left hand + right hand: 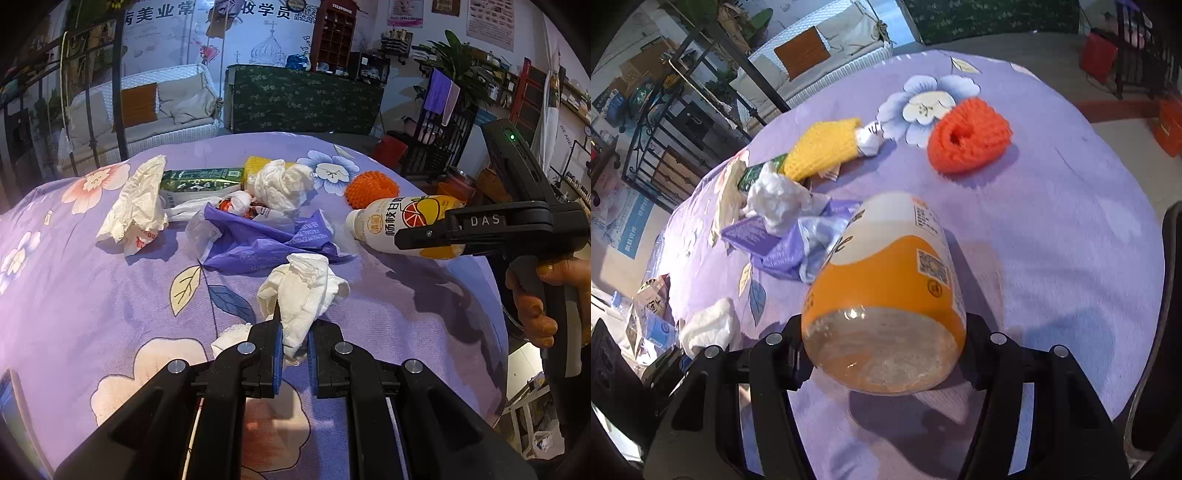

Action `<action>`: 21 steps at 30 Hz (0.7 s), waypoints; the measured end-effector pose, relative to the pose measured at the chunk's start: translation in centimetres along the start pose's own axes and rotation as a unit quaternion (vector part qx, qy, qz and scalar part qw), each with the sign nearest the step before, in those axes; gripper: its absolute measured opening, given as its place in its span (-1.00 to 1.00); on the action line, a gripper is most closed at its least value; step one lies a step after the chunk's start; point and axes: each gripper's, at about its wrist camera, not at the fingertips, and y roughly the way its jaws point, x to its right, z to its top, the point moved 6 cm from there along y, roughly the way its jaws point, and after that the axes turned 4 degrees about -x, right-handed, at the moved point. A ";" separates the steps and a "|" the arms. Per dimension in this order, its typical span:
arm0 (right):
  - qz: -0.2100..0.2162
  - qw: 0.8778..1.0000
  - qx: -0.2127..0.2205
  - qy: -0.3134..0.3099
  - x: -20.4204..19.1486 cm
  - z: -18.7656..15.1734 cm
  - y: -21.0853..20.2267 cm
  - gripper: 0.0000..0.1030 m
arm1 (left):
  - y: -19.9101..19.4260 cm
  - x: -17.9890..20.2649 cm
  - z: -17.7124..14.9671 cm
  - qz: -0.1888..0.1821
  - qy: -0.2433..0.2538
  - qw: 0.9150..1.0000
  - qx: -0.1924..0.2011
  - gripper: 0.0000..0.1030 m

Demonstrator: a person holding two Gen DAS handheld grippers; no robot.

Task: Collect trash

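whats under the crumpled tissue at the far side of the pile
The crumpled tissue rests on a yellow foam net and a purple plastic bag. Anything beneath its middle is covered.

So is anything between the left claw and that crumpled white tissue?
No. The left claw already pinches the crumpled white tissue, with nothing visible between them. The right claw holds the orange-and-white plastic drink bottle.

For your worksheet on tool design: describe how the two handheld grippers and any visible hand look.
Both are matte black plastic with silver round pivot bolts. The left gripper has blue pads inside its fingers. The right gripper carries white "DAS" lettering, a pistol-style handle and a green light; a bare hand grips it. No sleeve visible.
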 end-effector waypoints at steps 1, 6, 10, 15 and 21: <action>-0.003 1.000 -0.004 -0.005 0.0 -0.3 0.2 0.18 | 0.0 0.3 0.0 -0.002 0.003 1.000 0.000 -0.80; -0.061 0.993 -0.058 -0.079 -1.2 -1.9 1.3 0.18 | 0.1 1.4 0.1 -0.007 0.015 1.000 -0.002 -0.80; -0.090 0.983 -0.104 -0.118 -1.5 -2.1 2.6 0.18 | 0.0 1.9 0.2 -0.008 0.019 1.000 -0.001 -0.80; -0.095 0.980 -0.130 -0.117 -1.7 -0.2 4.5 0.39 | 0.1 2.0 0.1 -0.010 0.020 1.000 -0.003 -0.80; -0.107 0.980 -0.126 -0.114 -1.7 1.0 5.4 0.29 | 0.1 2.0 0.0 -0.009 0.023 1.000 -0.005 -0.80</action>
